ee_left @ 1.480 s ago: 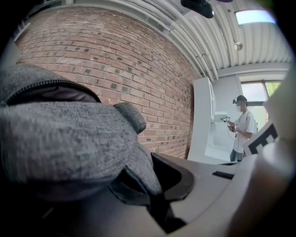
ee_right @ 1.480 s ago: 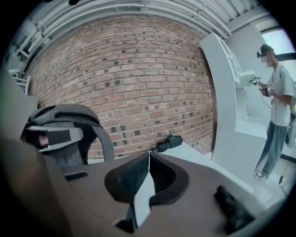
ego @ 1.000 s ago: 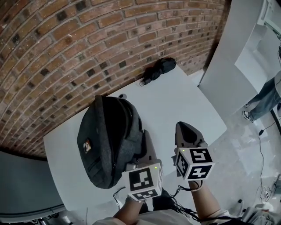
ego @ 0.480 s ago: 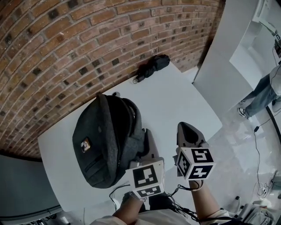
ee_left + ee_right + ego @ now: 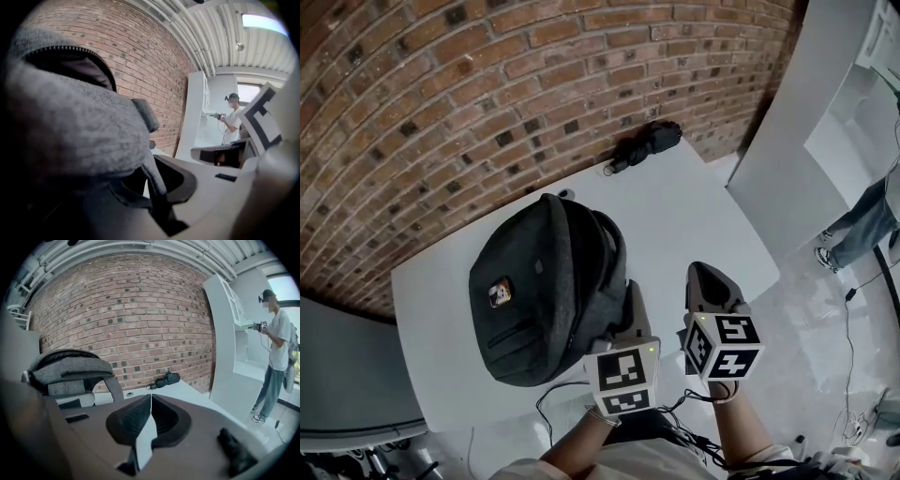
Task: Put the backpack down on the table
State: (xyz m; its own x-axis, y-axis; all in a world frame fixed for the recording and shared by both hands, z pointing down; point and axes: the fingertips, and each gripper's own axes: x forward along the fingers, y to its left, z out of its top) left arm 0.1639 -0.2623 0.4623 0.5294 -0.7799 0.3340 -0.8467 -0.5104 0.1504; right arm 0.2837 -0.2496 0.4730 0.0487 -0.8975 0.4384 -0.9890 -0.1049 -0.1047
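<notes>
White table (image 5: 694,216) meets brick wall (image 5: 487,75); left gripper (image 5: 625,305) pinches the backpack (image 5: 534,300), right gripper (image 5: 709,279) pressed together, empty.

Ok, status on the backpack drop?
Left gripper shut on backpack fabric. Right gripper shut, empty. Pack upright over table, touchdown unclear. Folded umbrella at far edge, well clear.

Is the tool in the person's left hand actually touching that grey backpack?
Touching. The left gripper view shows the left tool with its jaws closed on the backpack, a strip of its grey fabric pinched between them.
</notes>
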